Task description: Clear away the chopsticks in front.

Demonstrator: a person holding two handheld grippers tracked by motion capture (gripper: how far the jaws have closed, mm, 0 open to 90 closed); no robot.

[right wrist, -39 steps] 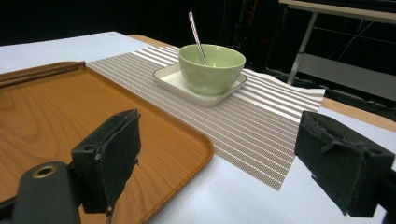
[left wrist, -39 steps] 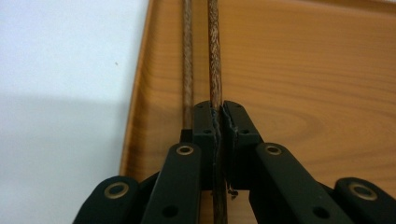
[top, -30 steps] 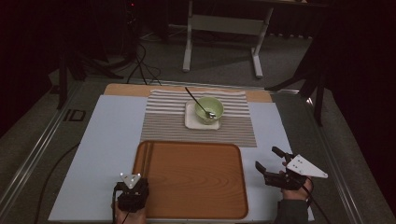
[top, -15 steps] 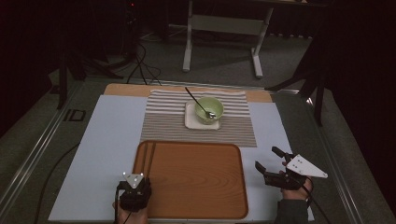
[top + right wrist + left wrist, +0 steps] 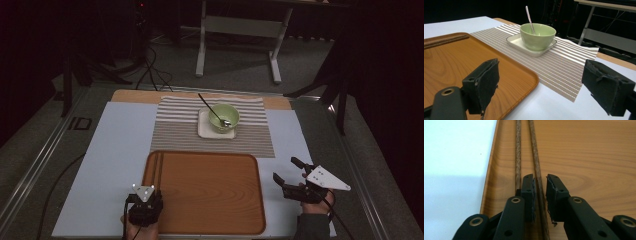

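A pair of dark wooden chopsticks point(image 5: 157, 167) lies lengthwise along the left side of the wooden tray point(image 5: 210, 200). In the left gripper view, my left gripper point(image 5: 540, 178) hovers low over the tray point(image 5: 586, 157), open by a narrow gap. One chopstick point(image 5: 535, 157) runs between the jaws and the other chopstick point(image 5: 517, 157) lies just outside the left jaw. From above, the left gripper point(image 5: 145, 200) sits at the tray's near left corner. My right gripper point(image 5: 284, 169) stands wide open and empty on the table right of the tray; its view shows the right gripper point(image 5: 541, 75) facing the bowl.
A green bowl point(image 5: 223, 117) with a spoon point(image 5: 210, 107) rests on a white square plate point(image 5: 202, 131), on a striped placemat point(image 5: 175, 135) beyond the tray. The pale blue table top point(image 5: 110, 150) surrounds them. A stand point(image 5: 235, 25) and cables lie on the dark floor behind.
My left gripper has edged slightly right and forward over the tray's near left corner. The right gripper has stayed put.
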